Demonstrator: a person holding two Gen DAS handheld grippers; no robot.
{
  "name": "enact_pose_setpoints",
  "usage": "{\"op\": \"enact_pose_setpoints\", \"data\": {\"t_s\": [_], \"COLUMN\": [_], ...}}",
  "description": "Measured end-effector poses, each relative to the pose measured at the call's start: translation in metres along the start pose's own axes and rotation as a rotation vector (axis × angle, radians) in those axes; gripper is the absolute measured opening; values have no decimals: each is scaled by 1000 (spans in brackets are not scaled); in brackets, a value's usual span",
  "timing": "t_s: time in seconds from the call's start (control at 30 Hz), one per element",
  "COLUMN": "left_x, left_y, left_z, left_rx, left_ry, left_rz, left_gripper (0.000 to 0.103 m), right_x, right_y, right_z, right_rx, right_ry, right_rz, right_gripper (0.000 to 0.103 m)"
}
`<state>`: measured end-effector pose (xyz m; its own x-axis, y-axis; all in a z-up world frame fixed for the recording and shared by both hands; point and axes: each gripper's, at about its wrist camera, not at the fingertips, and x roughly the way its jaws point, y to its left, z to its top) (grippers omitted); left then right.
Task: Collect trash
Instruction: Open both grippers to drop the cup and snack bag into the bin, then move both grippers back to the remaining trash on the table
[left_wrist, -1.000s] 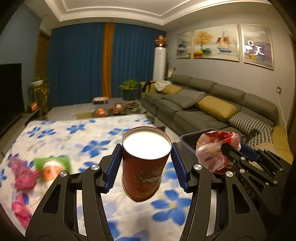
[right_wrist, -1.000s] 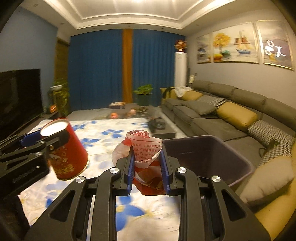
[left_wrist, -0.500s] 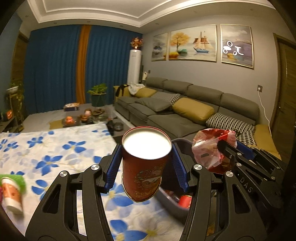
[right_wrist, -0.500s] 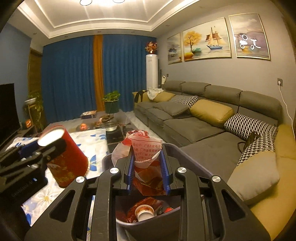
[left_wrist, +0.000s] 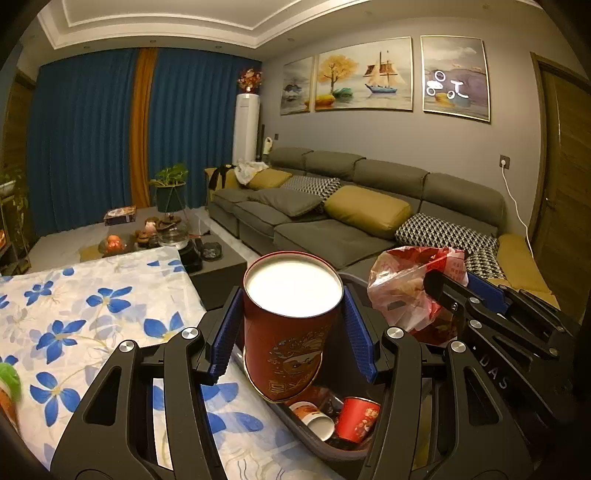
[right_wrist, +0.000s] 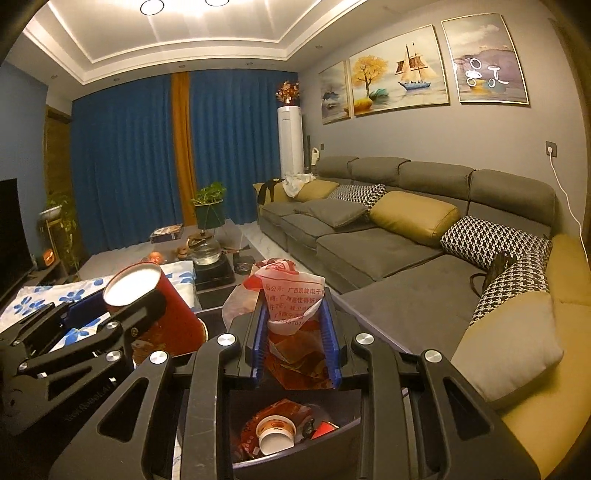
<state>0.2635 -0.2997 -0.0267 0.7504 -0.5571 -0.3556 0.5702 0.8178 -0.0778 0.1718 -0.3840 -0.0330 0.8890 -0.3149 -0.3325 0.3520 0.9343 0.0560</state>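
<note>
My left gripper (left_wrist: 291, 332) is shut on a red cylindrical can (left_wrist: 288, 343) with a white top, held tilted over the near edge of a dark trash bin (left_wrist: 314, 446). My right gripper (right_wrist: 295, 343) is shut on a crumpled red and white plastic bag (right_wrist: 291, 295), held above the same bin (right_wrist: 295, 461). The bin holds red paper cups (left_wrist: 354, 419) and wrappers. The can also shows at the left of the right wrist view (right_wrist: 155, 306). The bag also shows in the left wrist view (left_wrist: 410, 288).
A table with a white cloth printed with blue flowers (left_wrist: 92, 314) lies to the left of the bin. A green and orange item (left_wrist: 7, 387) sits at its left edge. A grey sofa (right_wrist: 424, 240) with cushions runs along the right. A low tea table (left_wrist: 155, 236) stands behind.
Both grippers have swung right from over the table to over the bin, carrying the can and the bag. The bin's inside has come into view below them.
</note>
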Motion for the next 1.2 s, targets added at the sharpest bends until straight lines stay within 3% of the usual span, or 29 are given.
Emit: {"op": "enact_pose_setpoints", "data": {"t_s": [0.6,0.83,0.9,1.0,1.2], "left_x": [26,32,34,30,14], "left_y": [-3,4,4,6,18], "left_z": [-9,-10,-11,-12,-14], "left_rx": [-11,-31,-26,-30,-67], "left_ry": [41,53,60,46,40], "left_rz": [-35,-58,-60,-49,11], "left_gripper": [53,54,68,76,90], "right_x": [15,16,14,7,-17], "right_y": [-8,-17,-20,-23,-23], "right_z": [1,4,4,6,7], "right_rx": [26,49,55,64,74], "right_ry": [17,7,2,-12,-55], "right_rz": [0,-2,-7,-10,-17], "right_gripper": [30,46,47,51,75]}}
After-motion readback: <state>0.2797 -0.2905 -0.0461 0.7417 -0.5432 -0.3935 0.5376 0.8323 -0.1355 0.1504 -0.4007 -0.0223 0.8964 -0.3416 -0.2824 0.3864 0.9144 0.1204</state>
